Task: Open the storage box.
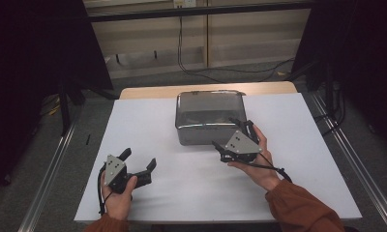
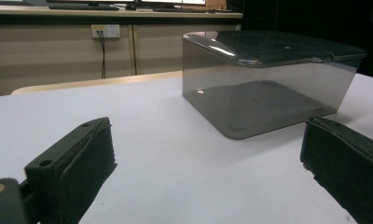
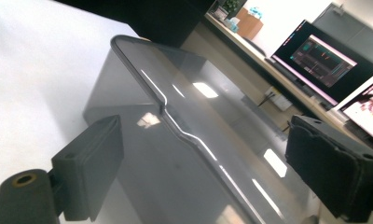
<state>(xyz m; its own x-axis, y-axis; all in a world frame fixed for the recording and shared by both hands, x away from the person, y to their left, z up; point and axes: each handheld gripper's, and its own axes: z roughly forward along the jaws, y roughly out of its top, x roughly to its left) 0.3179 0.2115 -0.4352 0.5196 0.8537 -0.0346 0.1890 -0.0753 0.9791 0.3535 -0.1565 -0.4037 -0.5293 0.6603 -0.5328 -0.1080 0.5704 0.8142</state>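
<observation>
A smoky see-through plastic box point(image 1: 208, 116) with a closed lid stands at the far middle of the white table top point(image 1: 298, 159). My right gripper point(image 1: 228, 134) is at the box's near right corner, tilted. In the right gripper view its jaws stand wide apart, with the box point(image 3: 175, 140) and its lid edge between them, and the pads point(image 3: 93, 163) are clear of it. My left gripper point(image 1: 140, 158) rests low at the near left, open and holding nothing. In the left gripper view it point(image 2: 208, 158) points at the box point(image 2: 268, 79) from a distance.
Metal rails point(image 1: 51, 169) run along both sides of the table. Cables point(image 1: 191, 67) lie on the floor beyond the far edge. A lit monitor point(image 3: 320, 56) stands on a bench behind the box. A wall socket point(image 2: 105, 31) with a cable is on the back panel.
</observation>
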